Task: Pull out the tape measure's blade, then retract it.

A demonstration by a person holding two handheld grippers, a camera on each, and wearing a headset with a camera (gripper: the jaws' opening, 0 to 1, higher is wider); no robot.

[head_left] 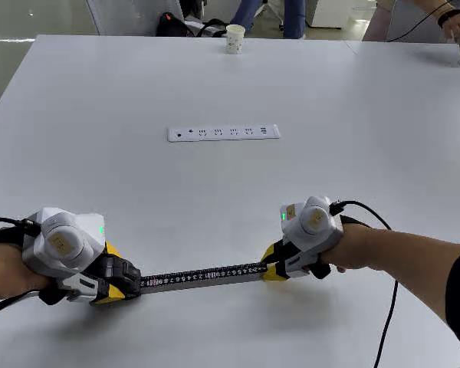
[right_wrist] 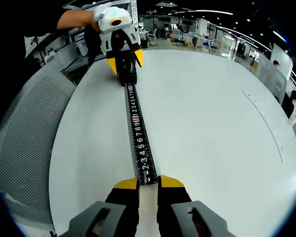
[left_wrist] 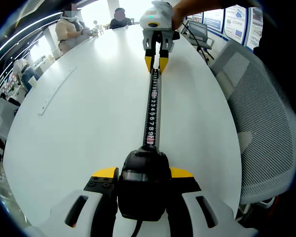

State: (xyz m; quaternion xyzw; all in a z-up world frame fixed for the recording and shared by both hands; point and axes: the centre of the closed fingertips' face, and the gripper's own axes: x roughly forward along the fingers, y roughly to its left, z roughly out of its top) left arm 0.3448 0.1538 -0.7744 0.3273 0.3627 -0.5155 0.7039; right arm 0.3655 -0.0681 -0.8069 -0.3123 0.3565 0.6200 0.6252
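Note:
The black tape measure case (head_left: 124,277) (left_wrist: 143,185) (right_wrist: 127,74) sits in my left gripper (head_left: 115,280) (left_wrist: 142,174), which is shut on it near the table's front left. Its dark numbered blade (head_left: 203,275) (left_wrist: 152,113) (right_wrist: 139,140) runs straight across the white table to my right gripper (head_left: 271,270) (right_wrist: 148,183). That gripper is shut on the blade's end, its yellow-tipped fingers (right_wrist: 125,183) pinching the hook. Blade and case lie just above or on the tabletop; I cannot tell which.
A white power strip (head_left: 223,133) lies flat at mid-table, and a paper cup (head_left: 234,38) stands at the far edge. Black cables trail from both grippers. A grey mesh chair (left_wrist: 259,118) stands beside the table. People are seated at the far end.

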